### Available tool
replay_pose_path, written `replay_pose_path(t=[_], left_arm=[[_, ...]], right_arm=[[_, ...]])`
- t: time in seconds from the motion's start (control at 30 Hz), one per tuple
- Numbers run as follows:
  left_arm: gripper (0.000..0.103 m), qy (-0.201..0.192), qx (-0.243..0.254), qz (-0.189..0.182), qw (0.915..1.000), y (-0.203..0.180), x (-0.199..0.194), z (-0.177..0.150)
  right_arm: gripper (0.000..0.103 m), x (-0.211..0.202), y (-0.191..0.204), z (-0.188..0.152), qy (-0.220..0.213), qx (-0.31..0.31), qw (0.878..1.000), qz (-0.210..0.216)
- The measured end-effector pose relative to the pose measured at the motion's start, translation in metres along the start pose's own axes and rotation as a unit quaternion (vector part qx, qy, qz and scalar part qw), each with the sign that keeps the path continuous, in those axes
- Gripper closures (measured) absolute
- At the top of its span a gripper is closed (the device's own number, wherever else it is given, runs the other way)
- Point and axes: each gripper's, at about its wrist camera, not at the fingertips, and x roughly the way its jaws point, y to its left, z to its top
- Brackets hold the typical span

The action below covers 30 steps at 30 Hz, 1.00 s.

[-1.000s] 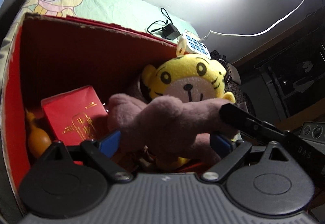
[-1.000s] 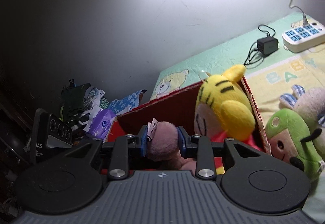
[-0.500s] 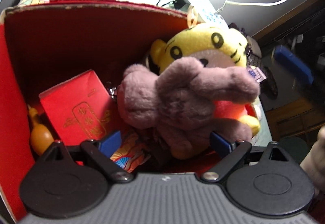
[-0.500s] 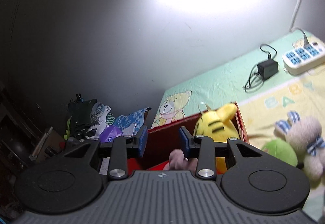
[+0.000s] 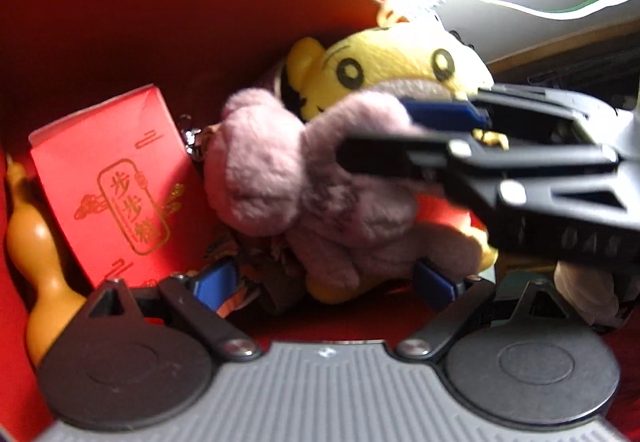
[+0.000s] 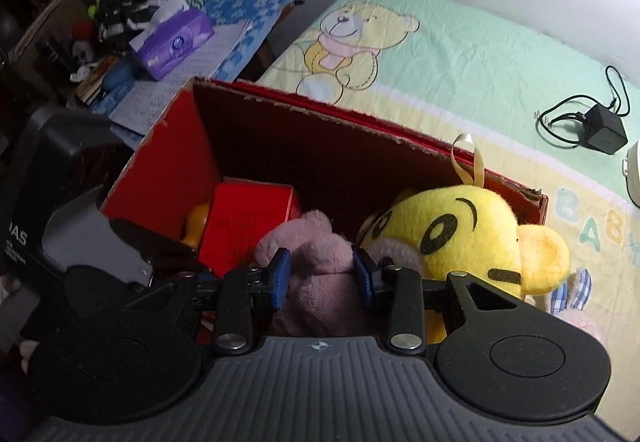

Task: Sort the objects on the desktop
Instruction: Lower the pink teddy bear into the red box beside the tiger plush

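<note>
Our right claw (image 6: 320, 278) is clenched on the pink plush toy (image 6: 320, 274), its blue pads pressing the fur from both sides. In the left wrist view the same claw (image 5: 400, 137) reaches in from the right, gripping one limb of the pink plush toy (image 5: 280, 181). Our left claw (image 5: 324, 282) is spread wide just below the toy, its blue pads clear of the fur. The toy sits inside a red cardboard box (image 6: 168, 145), leaning against a yellow tiger plush (image 6: 472, 238) at the box's right end. To the toy's left stands a small red carton with gold lettering (image 5: 112, 185), and against the box's left wall, an orange gourd (image 5: 32, 242). The box rests on a bed with a teddy-bear sheet (image 6: 460, 53); a black charger (image 6: 604, 127) lies near the bed's far right edge.
</note>
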Motion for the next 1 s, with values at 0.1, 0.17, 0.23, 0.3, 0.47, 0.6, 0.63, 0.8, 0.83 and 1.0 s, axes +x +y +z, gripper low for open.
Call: replay_pose_path(t=[0.1, 0.17, 0.23, 0.3, 0.47, 0.6, 0.63, 0.8, 0.83, 1.0], left_arm=[[0.009, -0.017, 0.011, 0.021, 0.9996, -0.001, -0.005, 0.006], [0.009, -0.017, 0.013, 0.020, 0.9996, -0.003, -0.005, 0.009], [0.009, -0.021, 0.019, 0.022, 0.9994, -0.005, -0.006, 0.011], [0.009, -0.025, 0.022, 0.021, 0.9992, -0.007, -0.006, 0.016], [0.009, -0.057, 0.051, 0.030, 0.9966, -0.019, -0.015, 0.026], [0.009, -0.075, 0.083, 0.065, 0.9916, -0.029, -0.016, 0.031], [0.010, -0.078, 0.089, 0.071, 0.9905, -0.028, -0.017, 0.032], [0.014, -0.085, 0.093, 0.084, 0.9885, -0.022, -0.012, 0.048], [0.014, -0.080, 0.086, 0.085, 0.9894, -0.019, -0.011, 0.050], [0.013, -0.046, 0.071, 0.146, 0.9857, -0.015, -0.002, 0.052]], right_arm=[[0.078, 0.000, -0.006, -0.002, 0.042, 0.025, 0.998, 0.032], [0.079, -0.002, -0.013, -0.005, 0.043, 0.044, 0.997, 0.042], [0.079, -0.005, -0.020, -0.009, 0.036, 0.065, 0.996, 0.050], [0.079, -0.011, -0.029, -0.012, 0.013, 0.108, 0.992, 0.069], [0.079, -0.031, -0.049, -0.030, -0.086, 0.205, 0.969, 0.108], [0.079, -0.034, -0.045, -0.048, -0.156, 0.239, 0.954, 0.089], [0.079, -0.034, -0.044, -0.050, -0.166, 0.249, 0.950, 0.091], [0.080, -0.031, -0.045, -0.055, -0.221, 0.306, 0.921, 0.098], [0.080, -0.029, -0.046, -0.056, -0.227, 0.319, 0.915, 0.102], [0.088, -0.018, -0.039, -0.063, -0.241, 0.333, 0.907, 0.087]])
